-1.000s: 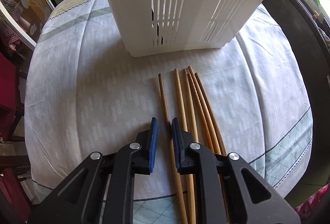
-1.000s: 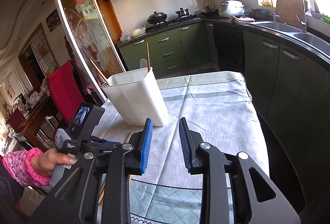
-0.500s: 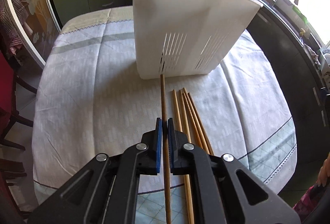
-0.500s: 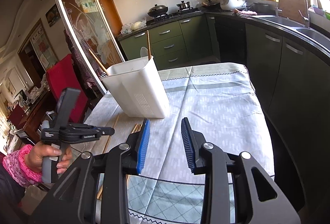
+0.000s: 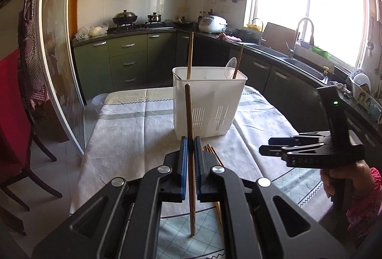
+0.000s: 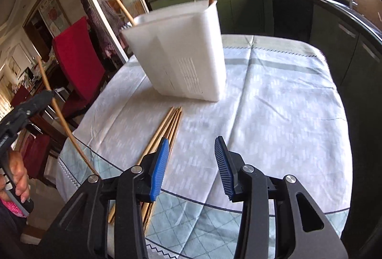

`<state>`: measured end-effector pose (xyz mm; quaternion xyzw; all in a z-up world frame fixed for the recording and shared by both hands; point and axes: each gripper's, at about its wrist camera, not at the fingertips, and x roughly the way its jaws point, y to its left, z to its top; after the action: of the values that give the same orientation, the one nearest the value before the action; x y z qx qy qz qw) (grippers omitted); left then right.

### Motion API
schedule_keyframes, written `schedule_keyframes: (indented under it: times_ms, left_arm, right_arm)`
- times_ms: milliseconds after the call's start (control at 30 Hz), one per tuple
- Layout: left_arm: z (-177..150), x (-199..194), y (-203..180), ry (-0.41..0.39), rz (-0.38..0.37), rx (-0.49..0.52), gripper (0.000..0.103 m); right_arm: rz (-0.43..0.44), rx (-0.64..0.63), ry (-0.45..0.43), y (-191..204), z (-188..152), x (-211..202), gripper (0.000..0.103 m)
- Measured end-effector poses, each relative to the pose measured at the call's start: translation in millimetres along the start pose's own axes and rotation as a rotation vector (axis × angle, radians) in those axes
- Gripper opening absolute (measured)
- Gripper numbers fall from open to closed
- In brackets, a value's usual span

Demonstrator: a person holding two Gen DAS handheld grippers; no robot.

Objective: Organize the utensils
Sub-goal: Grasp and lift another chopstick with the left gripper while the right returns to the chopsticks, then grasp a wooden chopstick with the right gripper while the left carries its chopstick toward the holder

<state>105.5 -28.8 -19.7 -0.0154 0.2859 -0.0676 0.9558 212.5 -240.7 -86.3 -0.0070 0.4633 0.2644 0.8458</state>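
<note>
My left gripper [image 5: 190, 147] is shut on one wooden chopstick [image 5: 189, 116] and holds it lifted off the table, tilted up, in front of the white utensil holder [image 5: 209, 108]. The holder has two chopsticks and a pale spoon standing in it. Several more chopsticks [image 6: 164, 130] lie together on the tablecloth near the holder [image 6: 181, 56]. My right gripper [image 6: 191, 158] is open and empty, low over the cloth just right of those chopsticks. The held chopstick also shows at the left of the right wrist view [image 6: 62, 120].
The table has a pale cloth [image 6: 274, 104] with a checked border at its front edge. A red chair [image 6: 78, 56] stands at the table's left side. Green kitchen cabinets [image 5: 129, 61] and a sink counter [image 5: 298, 61] lie beyond and to the right.
My left gripper closed on one chopstick from the pile and lifted it, tipping upward to face the kitchen. My right gripper came down and forward toward the chopsticks lying on the cloth.
</note>
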Motion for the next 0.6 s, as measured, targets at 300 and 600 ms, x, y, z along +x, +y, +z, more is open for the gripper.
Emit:
schedule_keyframes:
  times_ms: [300,600]
  left_arm:
    - [-6,-12,7,-0.020,-0.009,0.009,0.006]
    - [-8,-14,9,-0.020,-0.016,0.018,0.006]
  right_arm:
    - [-0.088,-0.062,0.179,19,19,81,0.033]
    - [-0.113,-0.087,0.194,30,20,95,0.033]
